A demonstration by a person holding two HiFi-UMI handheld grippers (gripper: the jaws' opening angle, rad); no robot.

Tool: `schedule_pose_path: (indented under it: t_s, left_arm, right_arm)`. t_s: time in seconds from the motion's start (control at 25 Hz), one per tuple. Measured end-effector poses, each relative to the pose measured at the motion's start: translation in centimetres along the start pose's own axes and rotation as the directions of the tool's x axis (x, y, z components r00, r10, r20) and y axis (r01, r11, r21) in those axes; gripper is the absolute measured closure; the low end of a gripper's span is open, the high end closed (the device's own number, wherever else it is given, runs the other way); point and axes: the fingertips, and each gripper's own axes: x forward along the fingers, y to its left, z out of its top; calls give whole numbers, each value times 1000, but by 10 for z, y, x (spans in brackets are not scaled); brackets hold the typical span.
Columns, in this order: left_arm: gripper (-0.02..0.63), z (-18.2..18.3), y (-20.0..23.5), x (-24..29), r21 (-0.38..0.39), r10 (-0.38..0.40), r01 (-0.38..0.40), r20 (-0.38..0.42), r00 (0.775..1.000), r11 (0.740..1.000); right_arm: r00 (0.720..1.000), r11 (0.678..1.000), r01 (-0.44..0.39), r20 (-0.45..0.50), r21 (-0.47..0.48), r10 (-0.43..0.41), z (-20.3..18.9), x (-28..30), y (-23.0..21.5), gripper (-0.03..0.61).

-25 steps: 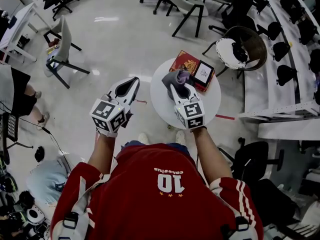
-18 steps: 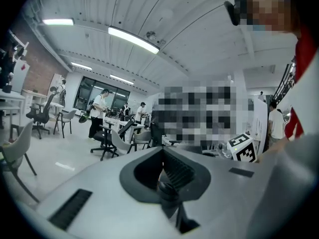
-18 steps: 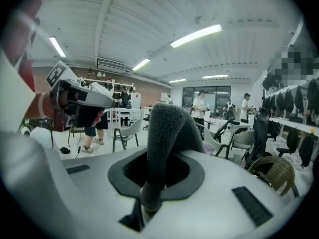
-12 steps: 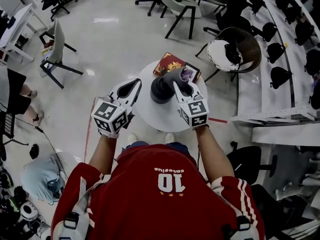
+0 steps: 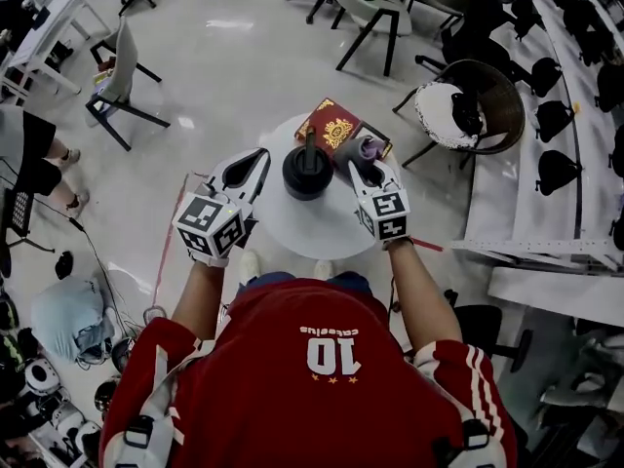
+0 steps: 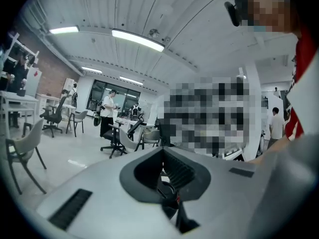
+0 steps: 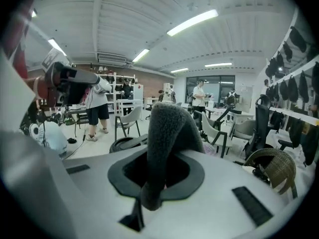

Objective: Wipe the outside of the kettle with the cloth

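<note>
A black kettle stands on a small round white table. My right gripper is just right of the kettle, shut on a grey cloth that bunches up past its tips beside the kettle's top. In the right gripper view the cloth hangs down between the jaws of the right gripper, with the kettle's dark top low behind it. My left gripper hovers over the table's left edge, shut and holding nothing; its jaws meet with nothing between them.
A red book lies on the table behind the kettle. A wicker chair stands at the right, grey chairs farther off. A person sits at the left. A long white bench runs along the right.
The cloth lay over the kettle a second ago; my right gripper has drawn it off to the right, and the kettle now shows whole. The left gripper has stayed at the table's left.
</note>
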Motion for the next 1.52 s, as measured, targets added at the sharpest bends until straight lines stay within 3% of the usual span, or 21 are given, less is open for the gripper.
schedule_pose_path:
  t_s: [0.2, 0.44, 0.8, 1.0, 1.52]
  left_arm:
    - [606, -14, -1, 1, -9, 91, -91, -12, 996, 996]
    - [606, -29, -3, -2, -5, 179, -180, -43, 983, 984]
    - [606, -41, 1, -9, 8, 267, -267, -56, 962, 964]
    - [606, -43, 3, -19, 7, 303, -303, -63, 951, 953]
    - [606, -43, -6, -35, 28, 274, -272, -73, 959, 962]
  right_arm:
    - [994, 993, -87, -78, -85, 80, -39, 25, -10, 529]
    - [968, 957, -215, -170, -196, 183, -83, 59, -11, 529]
    - [930, 904, -351, -203, -242, 307, -108, 99, -2, 531]
    - [908, 873, -400, -249, -280, 336, -126, 111, 7, 531]
    - [916, 921, -346, -276, -182, 290, -148, 80, 26, 531]
